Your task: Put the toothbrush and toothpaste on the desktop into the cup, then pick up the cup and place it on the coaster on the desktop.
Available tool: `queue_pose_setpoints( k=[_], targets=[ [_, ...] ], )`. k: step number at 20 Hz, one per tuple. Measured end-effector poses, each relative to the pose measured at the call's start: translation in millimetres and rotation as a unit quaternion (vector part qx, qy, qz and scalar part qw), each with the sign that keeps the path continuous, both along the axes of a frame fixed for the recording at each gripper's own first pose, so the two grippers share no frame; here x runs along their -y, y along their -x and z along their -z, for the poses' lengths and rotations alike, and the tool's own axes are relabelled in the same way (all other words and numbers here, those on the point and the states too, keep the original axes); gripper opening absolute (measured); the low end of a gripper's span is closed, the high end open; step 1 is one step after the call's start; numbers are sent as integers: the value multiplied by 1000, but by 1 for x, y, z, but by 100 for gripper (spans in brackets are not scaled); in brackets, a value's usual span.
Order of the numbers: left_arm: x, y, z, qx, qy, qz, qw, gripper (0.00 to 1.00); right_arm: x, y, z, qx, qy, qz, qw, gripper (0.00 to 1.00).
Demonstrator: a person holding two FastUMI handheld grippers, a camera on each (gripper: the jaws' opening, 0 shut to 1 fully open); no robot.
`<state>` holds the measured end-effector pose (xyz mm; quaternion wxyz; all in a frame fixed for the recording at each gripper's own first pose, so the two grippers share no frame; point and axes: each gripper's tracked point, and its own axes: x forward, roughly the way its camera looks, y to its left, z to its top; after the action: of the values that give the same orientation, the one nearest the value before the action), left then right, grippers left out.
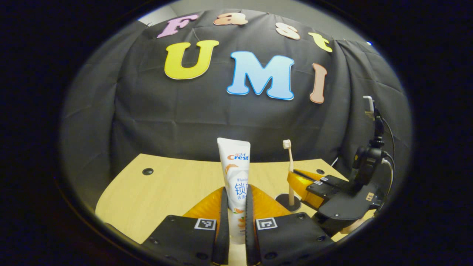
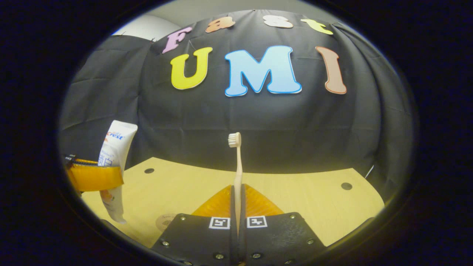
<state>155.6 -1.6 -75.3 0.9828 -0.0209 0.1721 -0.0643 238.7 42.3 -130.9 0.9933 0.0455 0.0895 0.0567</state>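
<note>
Left gripper (image 1: 236, 207) pinches the toothpaste (image 1: 235, 177) upright, cap down. Right gripper (image 2: 237, 207) pinches the toothbrush (image 2: 237, 166) upright, bristles up; both long axes stand vertical, suited to lowering into a cup

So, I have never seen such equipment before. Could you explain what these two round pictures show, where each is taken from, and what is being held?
No robot arm is here: a person carries a two-finger gripper in each hand, and a fisheye camera rides on each one, looking forward along its fingers. In the left gripper view, the left gripper is closed on an upright toothpaste tube; farther right you see the other gripper. In the right gripper view, the right gripper clamps an upright toothbrush. Below lies a light wooden desktop with small dark holes, and a round coaster.
</note>
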Motion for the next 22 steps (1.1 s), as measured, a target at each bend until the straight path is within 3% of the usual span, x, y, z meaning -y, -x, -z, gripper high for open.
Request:
queue_pose_setpoints(
  k=[6,14,20,21,22],
  targets=[
    [3,0,6,-11,10,-2,1000,25,-6,8,38,-54,30,-17,998,2],
    [0,0,14,-23,18,-10,1000,25,-9,13,45,-63,59,-27,996,2],
    [5,0,14,-24,18,-8,1000,25,-8,19,56,-79,71,-32,994,9],
    [6,0,13,-23,17,-7,1000,25,-8,21,55,-80,72,-33,994,18],
    [7,-1,14,-23,16,-6,1000,25,-7,24,56,-80,75,-28,994,20]
  ],
)
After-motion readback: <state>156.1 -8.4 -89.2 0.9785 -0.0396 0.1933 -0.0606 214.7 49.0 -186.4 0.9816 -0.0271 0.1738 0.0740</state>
